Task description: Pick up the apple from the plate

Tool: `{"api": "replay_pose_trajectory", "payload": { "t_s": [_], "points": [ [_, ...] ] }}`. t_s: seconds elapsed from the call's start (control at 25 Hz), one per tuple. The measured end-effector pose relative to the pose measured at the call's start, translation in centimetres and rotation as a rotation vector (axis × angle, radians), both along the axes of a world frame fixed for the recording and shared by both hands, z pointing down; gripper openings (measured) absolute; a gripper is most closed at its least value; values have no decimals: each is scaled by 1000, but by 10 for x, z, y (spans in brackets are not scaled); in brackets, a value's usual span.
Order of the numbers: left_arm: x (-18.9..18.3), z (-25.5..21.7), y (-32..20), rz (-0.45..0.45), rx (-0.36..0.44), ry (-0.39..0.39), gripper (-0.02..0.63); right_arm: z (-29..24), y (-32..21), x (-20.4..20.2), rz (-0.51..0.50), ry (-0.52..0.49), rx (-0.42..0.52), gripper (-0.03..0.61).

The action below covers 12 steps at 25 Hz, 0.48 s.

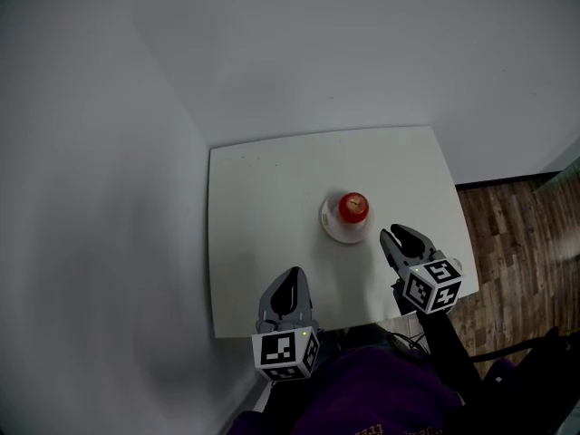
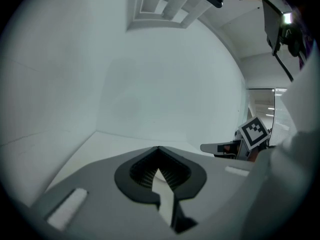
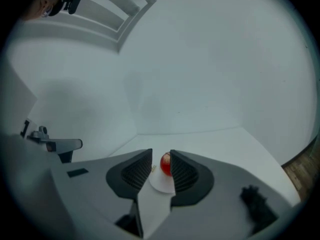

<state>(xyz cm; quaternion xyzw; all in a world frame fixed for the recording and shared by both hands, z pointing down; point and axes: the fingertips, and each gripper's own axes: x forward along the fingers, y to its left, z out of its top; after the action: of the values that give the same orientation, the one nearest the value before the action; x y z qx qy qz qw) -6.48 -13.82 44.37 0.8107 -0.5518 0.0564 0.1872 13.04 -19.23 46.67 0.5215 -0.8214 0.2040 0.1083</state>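
1. The apple (image 1: 353, 207) is sitting on a small white plate (image 1: 333, 231) near the middle of the white tabletop (image 1: 254, 188). The right claw (image 1: 396, 234) is hovering just beside the plate's near right edge, its jaws standing only a little apart with nothing between them. That gap is looking narrower than the apple, so pushing in now is likely to be knocking the fruit rather than enclosing it.
2. In the right gripper view the apple is showing off towards the right jaw, not centred in the gap. Driving straight ahead is risking that jaw's tip striking the fruit and rolling it off the plate.
3. The plate is looking light and is lying loose on a smooth tabletop. A low approach is risking a jaw catching its rim and sliding or tipping it.
4. The apple is round and smooth-skinned. A pinch away from its widest part is risking it squirting out during the lift and rolling towards the tabletop's edge and the wooden floor (image 1: 517, 225).
5. The left claw (image 1: 292, 279) is hanging clenched and empty over the tabletop's front edge, well apart from the plate. Swinging it inward would be crowding the right claw.
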Motion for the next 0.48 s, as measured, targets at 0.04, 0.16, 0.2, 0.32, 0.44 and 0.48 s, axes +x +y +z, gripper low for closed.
{"api": "replay_pose_trajectory", "payload": {
  "t_s": [0.04, 0.16, 0.2, 0.32, 0.44, 0.48],
  "points": [
    [-1, 2, -3, 1, -5, 2, 8, 3, -3, -1, -3, 5, -8, 105],
    [0, 7, -10, 1, -12, 9, 8, 11, -11, -3, -19, 20, -32, 128],
    [1, 8, -12, -1, -14, 11, 8, 14, -14, -3, -27, 22, -41, 139],
    [6, 7, -19, -11, -17, 16, 8, 21, -24, -4, -61, 29, -67, 162],
    [6, 6, -25, -36, -19, 12, 8, 27, -34, -7, -100, 40, -90, 191],
    [6, 5, -27, -46, -21, 14, 8, 30, -37, -9, -114, 43, -100, 203]
  ]
}}
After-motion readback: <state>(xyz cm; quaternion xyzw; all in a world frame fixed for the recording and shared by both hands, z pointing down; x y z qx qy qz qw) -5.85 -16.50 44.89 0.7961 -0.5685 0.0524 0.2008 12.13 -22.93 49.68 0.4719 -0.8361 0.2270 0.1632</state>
